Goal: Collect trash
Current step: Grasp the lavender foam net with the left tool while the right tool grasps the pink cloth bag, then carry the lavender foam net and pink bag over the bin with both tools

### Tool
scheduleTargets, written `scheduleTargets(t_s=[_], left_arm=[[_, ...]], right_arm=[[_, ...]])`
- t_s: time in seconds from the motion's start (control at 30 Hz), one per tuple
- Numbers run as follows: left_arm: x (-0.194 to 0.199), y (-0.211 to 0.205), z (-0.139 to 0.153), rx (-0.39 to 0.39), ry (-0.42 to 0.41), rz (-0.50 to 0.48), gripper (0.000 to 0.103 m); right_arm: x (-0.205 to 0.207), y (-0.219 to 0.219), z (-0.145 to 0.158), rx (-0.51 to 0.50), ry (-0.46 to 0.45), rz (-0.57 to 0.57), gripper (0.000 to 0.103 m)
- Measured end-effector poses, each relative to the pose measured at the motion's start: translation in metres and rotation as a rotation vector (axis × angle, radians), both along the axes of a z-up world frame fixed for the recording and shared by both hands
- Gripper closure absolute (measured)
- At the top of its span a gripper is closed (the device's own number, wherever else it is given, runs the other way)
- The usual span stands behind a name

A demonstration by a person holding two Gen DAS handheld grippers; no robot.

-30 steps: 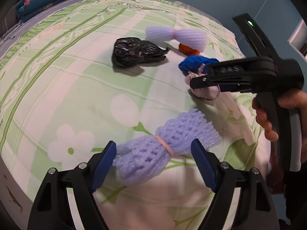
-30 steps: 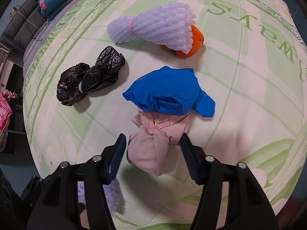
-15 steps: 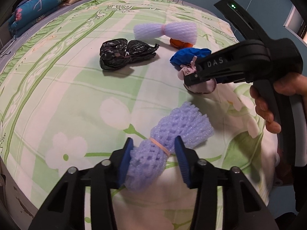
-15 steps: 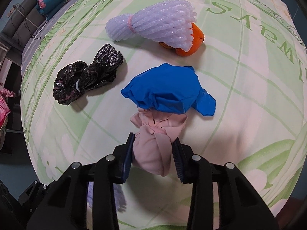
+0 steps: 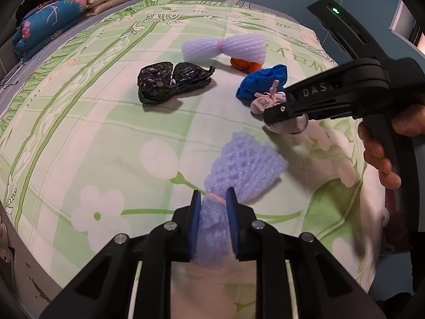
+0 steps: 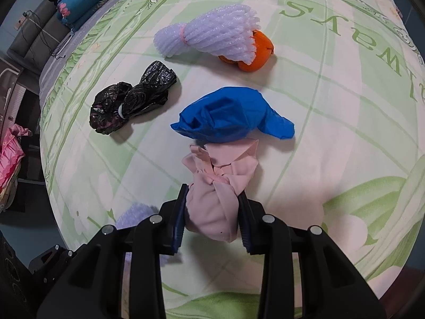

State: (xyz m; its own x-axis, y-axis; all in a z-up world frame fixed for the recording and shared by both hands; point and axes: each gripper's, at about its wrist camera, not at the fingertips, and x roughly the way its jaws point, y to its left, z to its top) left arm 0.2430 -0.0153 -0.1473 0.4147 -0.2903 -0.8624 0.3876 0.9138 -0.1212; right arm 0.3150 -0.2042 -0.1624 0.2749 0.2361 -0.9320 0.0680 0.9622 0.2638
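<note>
Since the earlier frames, both claws have closed from wide apart to narrow, each clamping a piece of trash, and both have pulled back so more of the bed is in view.

Left claw [image 5: 212, 220]: the blue pads [image 5: 194, 223] press on both sides of the purple foam fruit-net bundle [image 5: 239, 170] at its narrow end, just below the tan rubber band. The flared end of the bundle points away from the claw, above the bed with the green-and-cream floral sheet [image 5: 79, 122].

Right claw [image 6: 212, 218]: the blue pads [image 6: 179, 223] grip the knotted pale pink plastic bag [image 6: 217, 191] on both sides of its rounded body. The knot and loose flaps point away from the claw. In the left wrist view, the same claw [image 5: 287, 117] holds the pink bag [image 5: 265, 101] at the right side of the sheet, with the person's right hand [image 5: 382, 148] on the grip.

Items remaining on the sheet:
- Crumpled blue plastic bag [image 6: 228, 117], touching the far end of the pink bag.
- Crumpled black plastic bag tied at the middle [image 6: 130, 101], well to the left of the blue bag.
- White foam fruit-net bundle tied with a pink band [image 6: 209, 37], at the far side.
- Orange fruit [image 6: 257, 53], partly covered by the flared end of the white net.

Folded bedding with a blue floral print [image 5: 50, 24] lies at the far left edge of the bed.
</note>
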Motion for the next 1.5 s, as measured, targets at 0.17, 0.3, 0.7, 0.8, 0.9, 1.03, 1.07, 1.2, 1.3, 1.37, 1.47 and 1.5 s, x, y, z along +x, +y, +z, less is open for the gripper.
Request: scheduleTargets(t_s=[0.17, 0.3, 0.7, 0.8, 0.9, 1.03, 1.07, 1.2, 1.3, 1.37, 1.47, 1.5], left_arm=[[-0.004, 0.002, 0.007, -0.004, -0.009, 0.006, 0.088], [-0.008, 0.005, 0.014, -0.013, -0.017, 0.013, 0.088], [-0.021, 0.014, 0.03, -0.022, -0.039, 0.04, 0.088], [-0.024, 0.015, 0.034, -0.026, -0.044, 0.045, 0.088], [-0.028, 0.015, 0.038, -0.023, -0.053, 0.046, 0.088], [-0.034, 0.014, 0.046, -0.026, -0.068, 0.048, 0.088], [-0.035, 0.014, 0.048, -0.028, -0.07, 0.049, 0.088], [-0.04, 0.012, 0.055, -0.04, -0.075, 0.052, 0.088], [-0.043, 0.009, 0.058, -0.047, -0.075, 0.055, 0.088], [-0.044, 0.007, 0.059, -0.058, -0.072, 0.059, 0.088], [-0.045, 0.002, 0.061, -0.077, -0.065, 0.063, 0.088], [-0.045, -0.001, 0.063, -0.083, -0.065, 0.062, 0.088]], right_arm=[[-0.007, -0.003, 0.008, 0.029, -0.009, 0.007, 0.071], [-0.018, -0.004, 0.014, 0.073, -0.01, 0.021, 0.071], [-0.057, -0.017, 0.044, 0.129, -0.068, 0.032, 0.071], [-0.065, -0.025, 0.049, 0.134, -0.08, 0.021, 0.071], [-0.072, -0.032, 0.054, 0.136, -0.092, 0.008, 0.071], [-0.083, -0.043, 0.061, 0.142, -0.106, -0.003, 0.071], [-0.085, -0.045, 0.062, 0.141, -0.111, -0.005, 0.071], [-0.095, -0.054, 0.069, 0.145, -0.129, -0.012, 0.071], [-0.102, -0.06, 0.071, 0.148, -0.137, -0.016, 0.071], [-0.107, -0.065, 0.073, 0.151, -0.143, -0.023, 0.071], [-0.114, -0.071, 0.073, 0.157, -0.149, -0.031, 0.071], [-0.117, -0.074, 0.074, 0.16, -0.151, -0.035, 0.071]])
